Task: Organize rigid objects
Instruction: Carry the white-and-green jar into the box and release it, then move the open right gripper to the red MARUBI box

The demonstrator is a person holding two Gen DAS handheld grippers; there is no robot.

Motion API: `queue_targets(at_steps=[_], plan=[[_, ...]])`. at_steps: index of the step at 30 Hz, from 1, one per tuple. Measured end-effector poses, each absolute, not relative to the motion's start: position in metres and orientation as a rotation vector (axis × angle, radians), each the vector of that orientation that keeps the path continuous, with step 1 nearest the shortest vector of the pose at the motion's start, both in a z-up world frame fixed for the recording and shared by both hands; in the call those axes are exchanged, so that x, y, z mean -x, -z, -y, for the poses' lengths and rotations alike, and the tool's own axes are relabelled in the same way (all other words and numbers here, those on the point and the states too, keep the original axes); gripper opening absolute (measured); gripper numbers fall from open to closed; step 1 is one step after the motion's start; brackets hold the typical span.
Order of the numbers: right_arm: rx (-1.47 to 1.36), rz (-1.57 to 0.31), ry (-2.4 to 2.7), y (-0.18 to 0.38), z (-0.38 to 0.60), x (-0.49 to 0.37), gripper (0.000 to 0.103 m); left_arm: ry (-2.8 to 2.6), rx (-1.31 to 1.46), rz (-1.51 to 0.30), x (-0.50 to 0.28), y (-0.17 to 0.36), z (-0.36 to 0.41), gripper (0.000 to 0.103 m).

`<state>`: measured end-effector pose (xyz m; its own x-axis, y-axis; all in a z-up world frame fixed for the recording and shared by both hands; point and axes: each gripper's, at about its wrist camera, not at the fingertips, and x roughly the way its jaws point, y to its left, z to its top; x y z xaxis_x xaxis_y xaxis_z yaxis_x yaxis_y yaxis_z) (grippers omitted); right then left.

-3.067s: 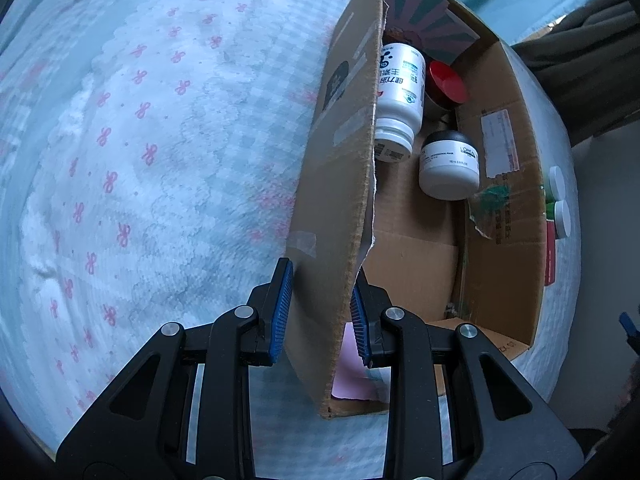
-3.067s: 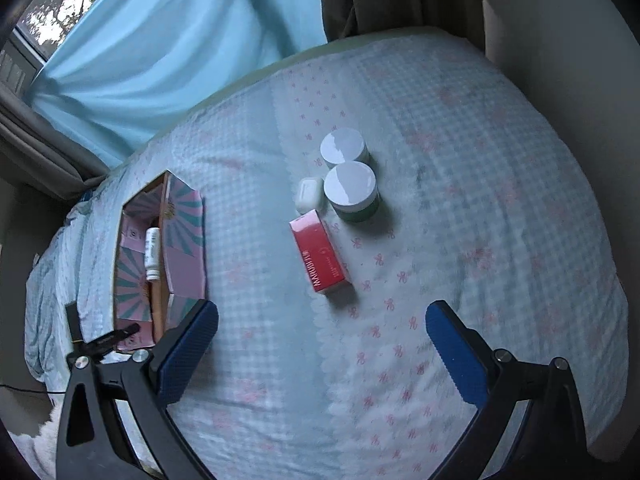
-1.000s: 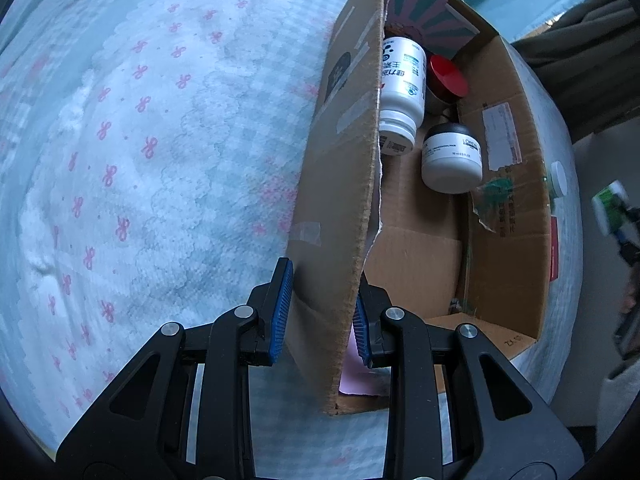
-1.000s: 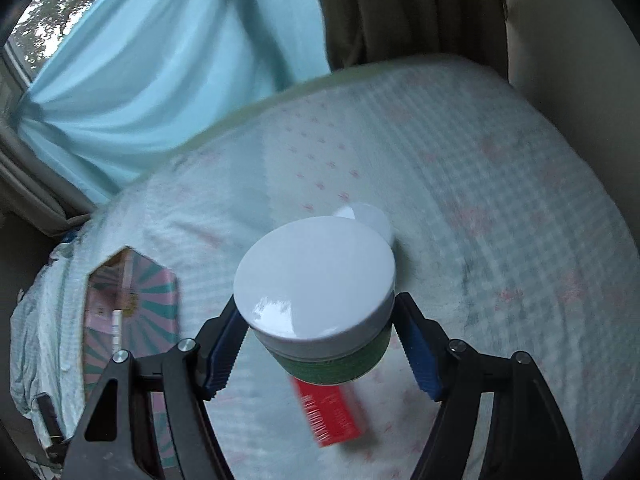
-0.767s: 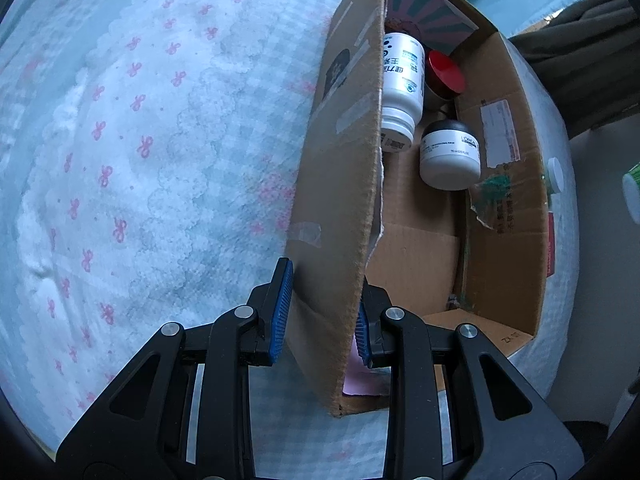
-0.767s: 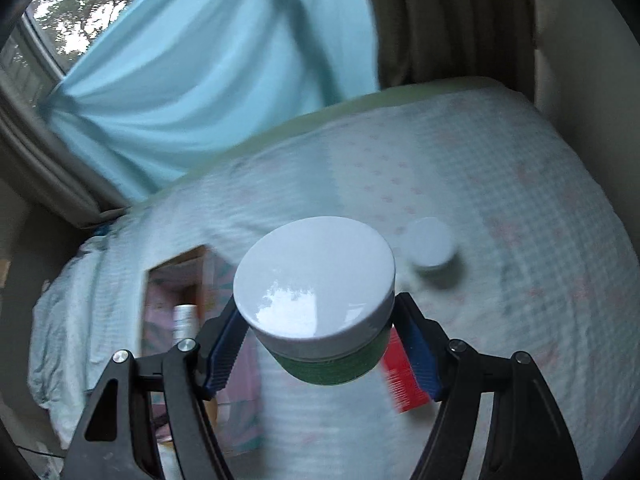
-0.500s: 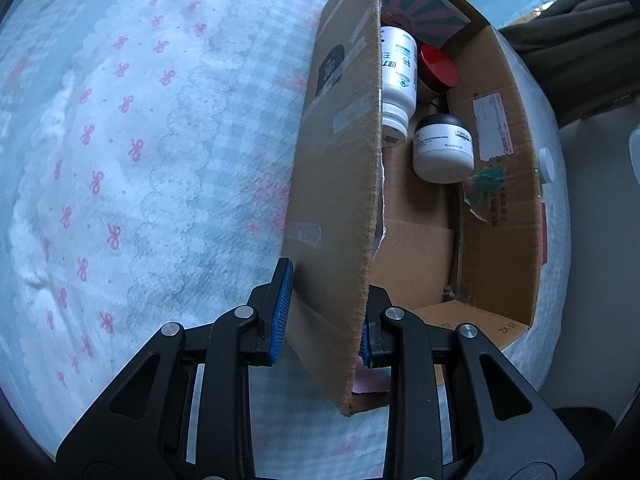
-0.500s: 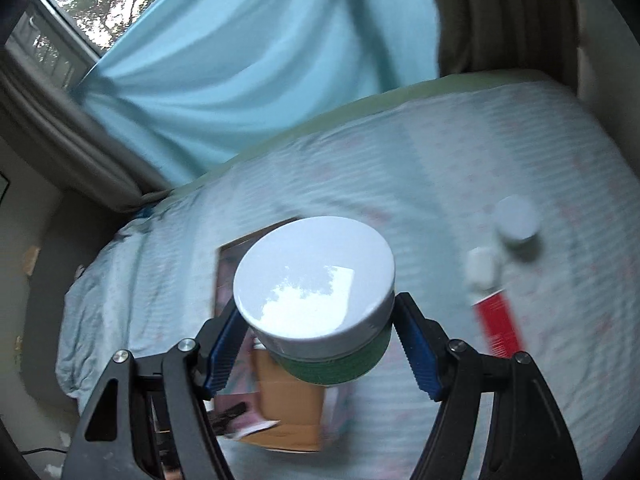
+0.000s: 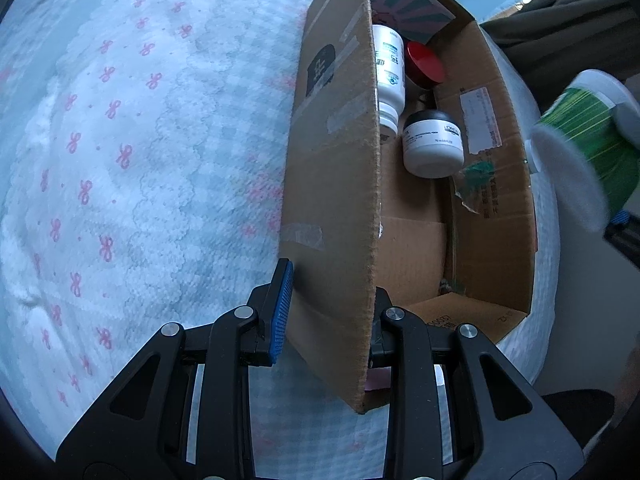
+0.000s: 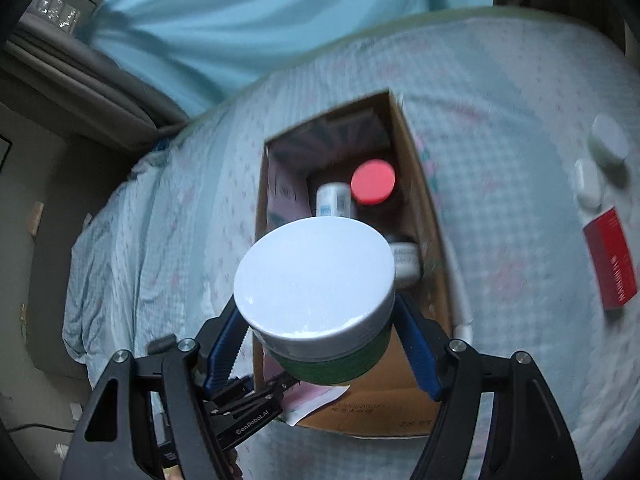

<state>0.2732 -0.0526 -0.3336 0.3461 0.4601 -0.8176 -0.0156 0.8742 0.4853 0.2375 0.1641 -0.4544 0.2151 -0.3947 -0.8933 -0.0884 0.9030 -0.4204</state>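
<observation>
Swung over from the bed, the right claw grips the green jar above the cardboard box; the left claw clamps the box's side wall, the free floor lying straight below.

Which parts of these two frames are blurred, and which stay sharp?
Left wrist view: cardboard box and bedspread are sharp; the green jar at the right edge is smeared. Right wrist view: the jar held in the right gripper is crisp, while everything behind it is motion-blurred, including the red box.
</observation>
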Motion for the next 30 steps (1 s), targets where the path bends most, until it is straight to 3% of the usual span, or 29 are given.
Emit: queue_targets(at_steps=[9, 12, 30], plan=[[-0.394, -1.269, -0.311, 0.354, 0.038, -0.273, 0.072, 0.228, 0.422, -1.354, -0.239, 0.454, -0.165, 0.025], [-0.414, -1.273, -0.289, 0.359, 0.042, -0.274, 0.103, 0.232, 0.417, -1.357, -0.24, 0.454, -0.164, 0.025], [-0.396, -1.213, -0.263, 0.35, 0.06, -0.269, 0.103, 0.23, 0.422, -1.354, -0.243, 0.454, -0.162, 0.025]])
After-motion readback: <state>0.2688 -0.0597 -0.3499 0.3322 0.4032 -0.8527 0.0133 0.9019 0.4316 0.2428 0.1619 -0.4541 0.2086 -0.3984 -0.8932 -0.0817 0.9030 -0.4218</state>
